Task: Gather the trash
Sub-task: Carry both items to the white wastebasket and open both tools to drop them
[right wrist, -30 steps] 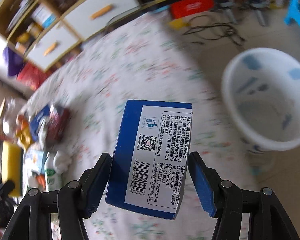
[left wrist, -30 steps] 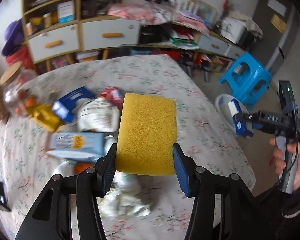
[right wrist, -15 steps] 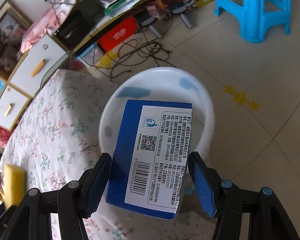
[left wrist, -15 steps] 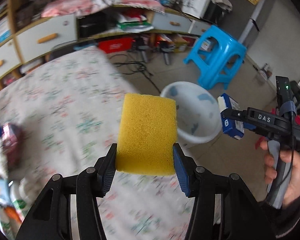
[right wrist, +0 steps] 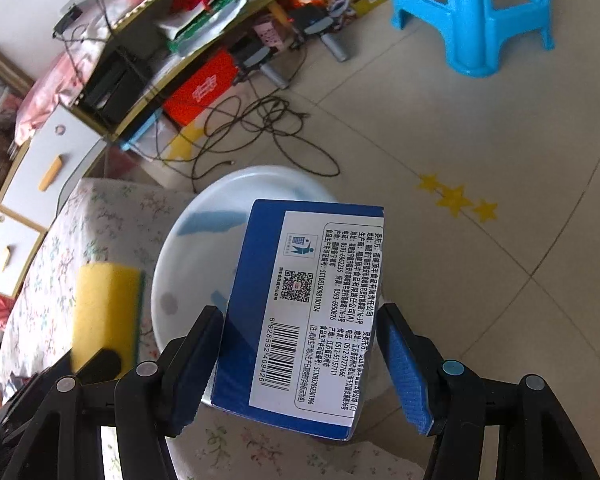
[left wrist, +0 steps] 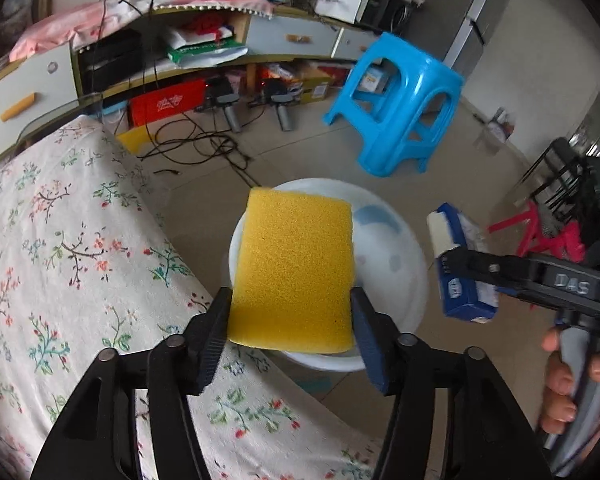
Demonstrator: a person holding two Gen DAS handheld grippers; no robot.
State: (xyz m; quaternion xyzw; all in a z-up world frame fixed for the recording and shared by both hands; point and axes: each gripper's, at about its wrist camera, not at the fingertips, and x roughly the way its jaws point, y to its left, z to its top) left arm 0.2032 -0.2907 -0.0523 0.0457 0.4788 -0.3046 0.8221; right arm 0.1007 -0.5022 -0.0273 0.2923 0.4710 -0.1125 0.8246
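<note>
My left gripper is shut on a yellow sponge and holds it above the near rim of a white basin on the floor. My right gripper is shut on a blue carton with a white barcode label and holds it over the same white basin. The carton and right gripper also show at the right of the left wrist view. The sponge shows at the left of the right wrist view.
A table with a floral cloth lies to the left, its edge next to the basin. A blue plastic stool stands on the tiled floor behind the basin. Black cables and a cluttered low cabinet lie farther back.
Both grippers have swung right, away from the trash pile on the table, to above the white basin. Each still holds its item.
</note>
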